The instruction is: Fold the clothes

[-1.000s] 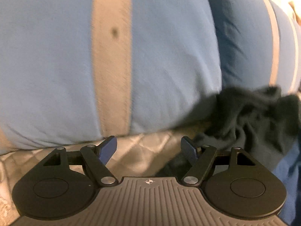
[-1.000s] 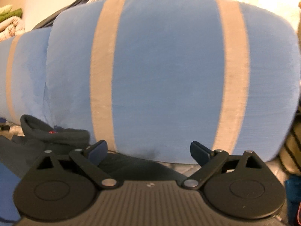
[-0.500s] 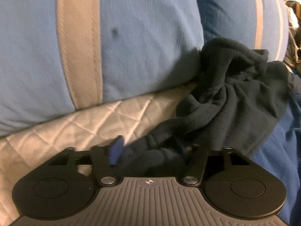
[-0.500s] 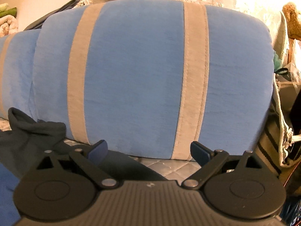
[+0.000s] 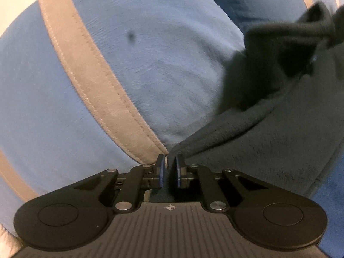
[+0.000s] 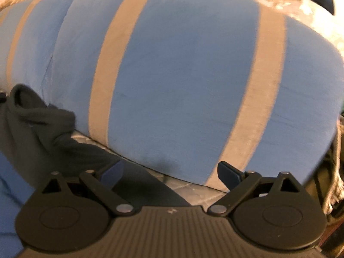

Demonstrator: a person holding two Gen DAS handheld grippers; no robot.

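The left gripper (image 5: pixel 169 167) had its two blue-padded fingers (image 5: pixel 160 172) pulled close together. They pinched the edge of a dark grey fleece garment (image 5: pixel 268 142). The soft cloth ran up and away to the right from the pinch. Its far end was bunched into thick folds near the top right of the left wrist view.

Behind the pinch sat a big, puffy blue pillow with wide grey-tan stripes (image 5: pixel 133 81). The garment leaned against this pillow. A small dark spot showed on the blue part of it. At the lower right, a bright blue cloth (image 5: pixel 331 206) lay under the garment.

The right gripper (image 6: pixel 171 173) had its fingers (image 6: pixel 112 173) spread wide apart, and nothing was between them. In the right wrist view the same dark fleece garment (image 6: pixel 36 129) lay at the left, with a rolled edge sticking up. A dark strip of it stretched down under the left finger of this gripper. A second striped blue pillow (image 6: pixel 193 81) filled most of that view. Below this pillow a strip of pale quilted bed cover (image 6: pixel 193 189) showed. The picture was a bit blurry.
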